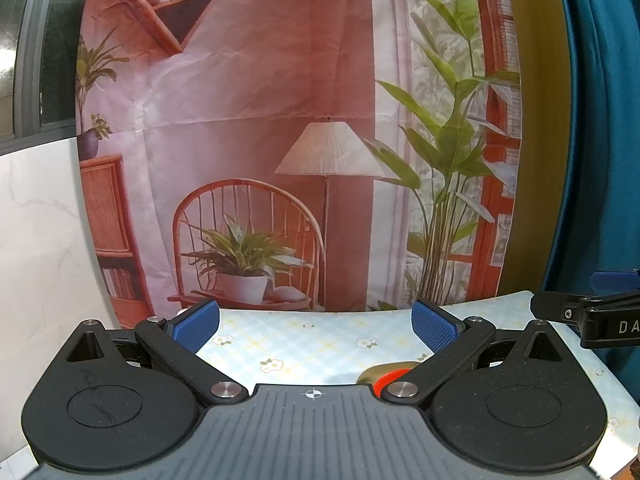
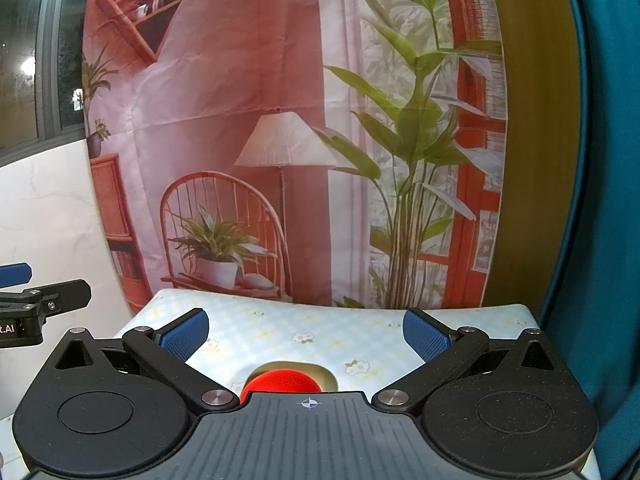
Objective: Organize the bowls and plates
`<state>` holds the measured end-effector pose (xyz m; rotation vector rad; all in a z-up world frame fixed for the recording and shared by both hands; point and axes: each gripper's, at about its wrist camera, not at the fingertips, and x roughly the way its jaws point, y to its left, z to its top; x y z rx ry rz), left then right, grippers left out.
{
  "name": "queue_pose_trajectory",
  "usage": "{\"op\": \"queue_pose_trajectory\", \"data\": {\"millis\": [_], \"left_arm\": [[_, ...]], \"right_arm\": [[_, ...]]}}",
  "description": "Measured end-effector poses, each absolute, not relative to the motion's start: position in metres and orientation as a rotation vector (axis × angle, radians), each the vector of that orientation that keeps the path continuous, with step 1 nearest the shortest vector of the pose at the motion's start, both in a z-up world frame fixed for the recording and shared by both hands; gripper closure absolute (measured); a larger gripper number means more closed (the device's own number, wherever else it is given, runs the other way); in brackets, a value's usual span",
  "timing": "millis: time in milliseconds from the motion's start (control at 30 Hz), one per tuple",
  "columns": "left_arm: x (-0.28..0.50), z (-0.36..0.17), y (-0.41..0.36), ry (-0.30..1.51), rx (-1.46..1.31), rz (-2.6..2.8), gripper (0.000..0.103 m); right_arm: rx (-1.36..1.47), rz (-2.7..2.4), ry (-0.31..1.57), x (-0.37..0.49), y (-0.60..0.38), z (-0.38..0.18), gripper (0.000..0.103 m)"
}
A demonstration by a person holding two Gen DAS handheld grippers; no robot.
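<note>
Blue ribbed pads tip both tools, each held spread wide and gripping nothing above the worktop. The right tool [image 2: 305,334] hangs directly over a red dish [image 2: 282,382] that rests on a pale gold-rimmed plate [image 2: 326,376]; both are largely hidden beneath the tool's grey body, so whether the red piece is a bowl or a saucer cannot be told. The left tool [image 1: 315,326] hovers just beside its partner, and the same red dish [image 1: 390,380] and plate [image 1: 370,376] peek out near its right finger. The checked, flower-printed cloth [image 2: 304,328] covering the worktop [image 2: 516,314] looks smooth. A printed backdrop [image 2: 240,128] of a chair, lamp and plants hangs behind, with a teal curtain [image 2: 608,160] at the far right.

The crockery appears rigid and glossy, probably light but slippery and likely to chip if knocked. A grip across the rim, one pad inside and one outside, seems the surest hold; the low plate offers little edge to catch, so the red dish would likely need lifting off first.
</note>
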<state>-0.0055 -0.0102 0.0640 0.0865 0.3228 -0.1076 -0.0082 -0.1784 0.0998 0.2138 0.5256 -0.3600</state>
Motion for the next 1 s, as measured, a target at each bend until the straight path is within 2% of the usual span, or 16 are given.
{"op": "queue_pose_trajectory", "data": {"millis": [1000], "left_arm": [[-0.0041, 0.0607, -0.0082, 0.331, 0.080, -0.115, 0.000]], "right_arm": [[0.215, -0.359, 0.527, -0.0083, -0.1764, 0.0978, 0.000]]}}
